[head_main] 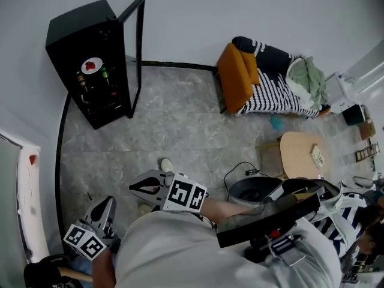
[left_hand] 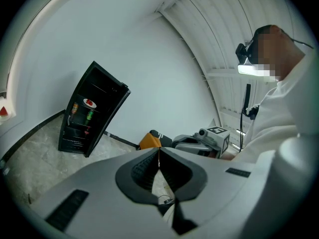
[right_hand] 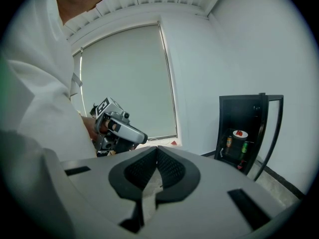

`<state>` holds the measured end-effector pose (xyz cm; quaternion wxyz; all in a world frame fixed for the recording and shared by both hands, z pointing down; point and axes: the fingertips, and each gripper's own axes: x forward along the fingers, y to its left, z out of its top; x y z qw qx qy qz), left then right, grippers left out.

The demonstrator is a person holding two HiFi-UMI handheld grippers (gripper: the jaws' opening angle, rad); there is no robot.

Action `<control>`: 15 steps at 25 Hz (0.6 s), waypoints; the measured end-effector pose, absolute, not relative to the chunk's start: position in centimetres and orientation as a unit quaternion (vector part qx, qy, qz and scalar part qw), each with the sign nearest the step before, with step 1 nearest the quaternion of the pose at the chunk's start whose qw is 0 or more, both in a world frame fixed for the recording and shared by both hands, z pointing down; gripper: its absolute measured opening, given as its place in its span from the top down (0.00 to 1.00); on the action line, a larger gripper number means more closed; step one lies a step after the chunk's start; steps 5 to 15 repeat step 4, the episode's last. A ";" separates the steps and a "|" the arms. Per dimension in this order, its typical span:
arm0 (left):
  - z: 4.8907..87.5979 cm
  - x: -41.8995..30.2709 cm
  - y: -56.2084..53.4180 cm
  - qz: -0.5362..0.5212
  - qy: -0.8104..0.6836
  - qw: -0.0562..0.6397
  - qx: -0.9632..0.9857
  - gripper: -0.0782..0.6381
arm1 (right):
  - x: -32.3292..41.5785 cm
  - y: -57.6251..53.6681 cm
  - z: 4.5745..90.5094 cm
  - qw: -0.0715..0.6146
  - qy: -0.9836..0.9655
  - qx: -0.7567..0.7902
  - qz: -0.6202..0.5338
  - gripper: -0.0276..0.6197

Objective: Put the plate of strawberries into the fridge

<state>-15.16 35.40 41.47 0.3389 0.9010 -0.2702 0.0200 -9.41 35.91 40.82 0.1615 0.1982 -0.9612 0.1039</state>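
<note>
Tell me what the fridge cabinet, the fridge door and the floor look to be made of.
The fridge cabinet looks like matte black painted metal or plastic; its top shows no glare. The fridge door is a thin black frame around a clear pane, probably glass, since wall and floor show through it. The floor is grey veined tile, either stone or stone-look ceramic, with straight joints.

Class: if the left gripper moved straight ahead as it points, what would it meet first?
Probably the orange cushion, in line beyond the left gripper; nothing nearer shows, though depth is unclear.
</note>
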 end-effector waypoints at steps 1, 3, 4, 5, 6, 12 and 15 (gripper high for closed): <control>41.8 -16.1 36.0 0.018 -0.271 0.338 0.901 0.87 | -10.3 36.5 41.1 0.162 -0.961 0.199 0.102 0.93; 42.3 -17.5 36.8 0.017 -0.272 0.336 0.901 0.87 | -11.7 37.5 41.5 0.161 -0.962 0.199 0.100 0.93; 42.6 -18.1 37.2 0.017 -0.273 0.336 0.902 0.87 | -12.3 37.9 41.7 0.161 -0.962 0.199 0.099 0.93; 42.6 -18.1 37.2 0.017 -0.273 0.336 0.902 0.87 | -12.3 37.9 41.7 0.161 -0.962 0.199 0.099 0.93; 42.6 -18.1 37.2 0.017 -0.273 0.336 0.902 0.87 | -12.3 37.9 41.7 0.161 -0.962 0.199 0.099 0.93; 42.6 -18.1 37.2 0.017 -0.273 0.336 0.902 0.87 | -12.3 37.9 41.7 0.161 -0.962 0.199 0.099 0.93; 42.6 -18.1 37.2 0.017 -0.273 0.336 0.902 0.87 | -12.3 37.9 41.7 0.161 -0.962 0.199 0.099 0.93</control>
